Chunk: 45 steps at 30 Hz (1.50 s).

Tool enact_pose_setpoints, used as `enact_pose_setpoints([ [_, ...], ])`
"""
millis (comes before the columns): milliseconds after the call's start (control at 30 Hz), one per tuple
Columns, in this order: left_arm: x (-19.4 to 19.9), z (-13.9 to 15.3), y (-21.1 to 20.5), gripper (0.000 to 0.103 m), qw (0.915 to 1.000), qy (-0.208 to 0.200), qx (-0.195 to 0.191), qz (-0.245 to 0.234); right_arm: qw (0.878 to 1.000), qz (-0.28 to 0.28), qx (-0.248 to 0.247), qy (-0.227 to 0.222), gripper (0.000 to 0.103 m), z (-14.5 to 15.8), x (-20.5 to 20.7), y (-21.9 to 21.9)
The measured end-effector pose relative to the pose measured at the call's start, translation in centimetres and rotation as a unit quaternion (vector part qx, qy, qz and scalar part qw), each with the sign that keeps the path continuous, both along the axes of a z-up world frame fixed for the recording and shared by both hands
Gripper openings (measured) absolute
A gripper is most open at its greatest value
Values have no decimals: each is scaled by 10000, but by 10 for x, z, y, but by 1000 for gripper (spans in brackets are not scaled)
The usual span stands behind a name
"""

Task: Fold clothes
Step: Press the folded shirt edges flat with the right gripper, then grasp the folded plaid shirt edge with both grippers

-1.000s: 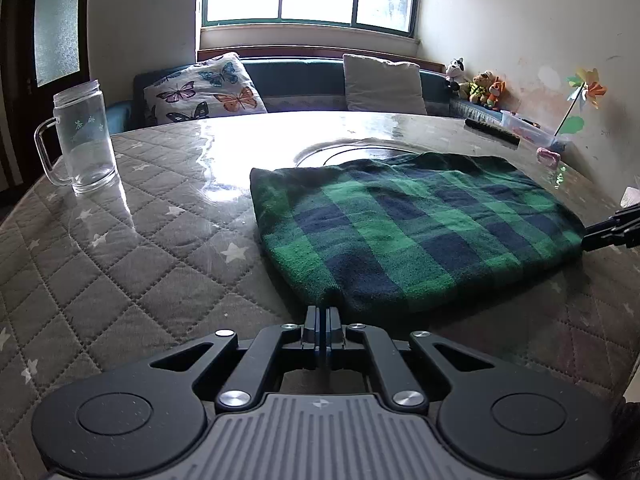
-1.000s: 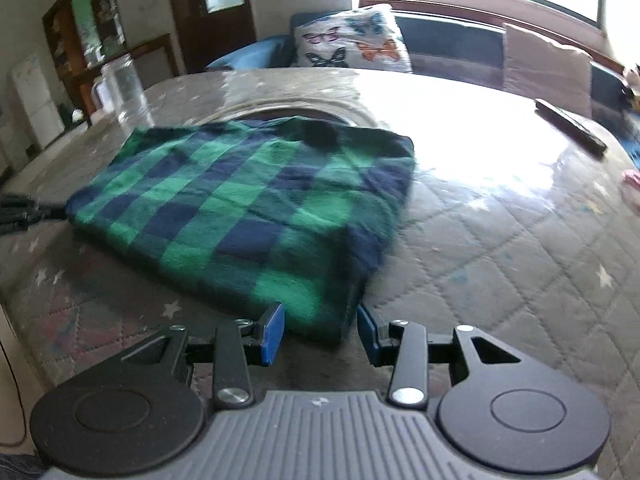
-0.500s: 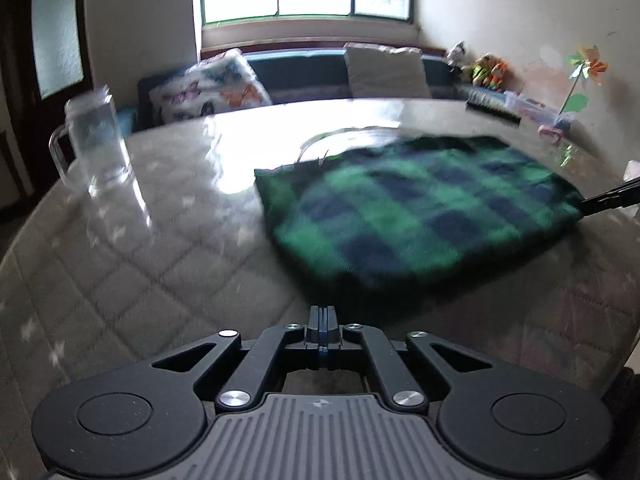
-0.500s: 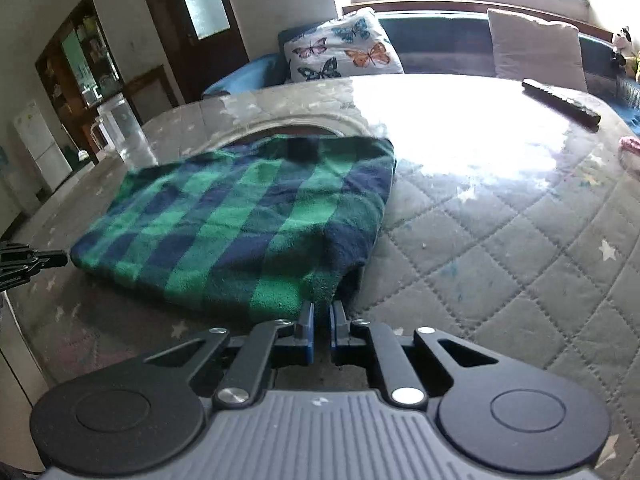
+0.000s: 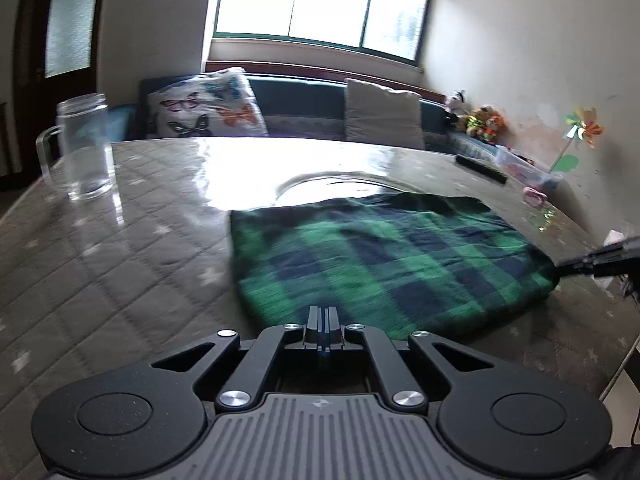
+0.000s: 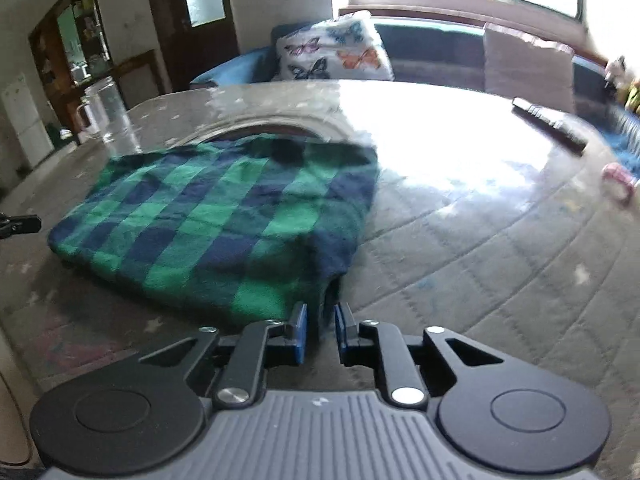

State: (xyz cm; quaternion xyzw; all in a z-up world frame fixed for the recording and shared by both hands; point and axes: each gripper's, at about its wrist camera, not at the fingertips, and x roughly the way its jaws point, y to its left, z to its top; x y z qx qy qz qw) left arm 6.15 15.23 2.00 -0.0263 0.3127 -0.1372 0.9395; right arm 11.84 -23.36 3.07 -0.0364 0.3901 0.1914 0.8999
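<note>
A folded green and navy plaid cloth (image 5: 384, 256) lies flat on the quilted table (image 5: 120, 264); it also shows in the right wrist view (image 6: 224, 220). My left gripper (image 5: 323, 316) is shut and empty at the cloth's near left corner. My right gripper (image 6: 320, 320) has its blue pads slightly apart at the cloth's near right corner, and nothing is clearly held between them. The right gripper's tips also show at the cloth's right edge in the left wrist view (image 5: 592, 260).
A glass mug (image 5: 82, 148) stands at the table's far left. A black remote (image 6: 548, 120) and a pink item (image 6: 620, 176) lie at the far right. A sofa with a butterfly pillow (image 5: 208, 108) is behind the table.
The right gripper closed at the cloth's corner, then its pads parted a little. Both grippers have shifted slightly; the cloth still lies flat.
</note>
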Motion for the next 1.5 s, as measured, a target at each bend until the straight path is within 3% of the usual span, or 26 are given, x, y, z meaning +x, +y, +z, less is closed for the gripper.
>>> enact_pose_setpoints([
  [233,25,-19,-15,2,9994,305,130,-53,9987,231,117,-441,15,16,16,19],
  [400,24,-29,-9,3,9988,477,148,-9,9994,276,98,-163,15,-8,40,28],
  [567,32,-19,-8,4,9987,469,218,7,9997,182,49,-129,15,-7,50,22],
  [800,84,-3,-20,4,9989,404,216,30,9993,282,222,-142,16,1,105,40],
  [933,118,-5,-23,4,9984,540,127,82,9993,289,236,-38,16,-7,138,53],
  [1067,146,-15,-25,4,9976,614,280,158,9997,167,142,85,16,-19,161,58],
  [1167,164,-28,-16,4,9959,789,244,357,9996,77,198,164,16,-27,168,55],
  [1300,166,-26,-3,4,9962,726,-35,470,9998,45,178,77,16,-21,167,60],
  [1500,168,-29,4,4,9961,685,-20,549,9974,613,367,-23,17,-10,167,102],
])
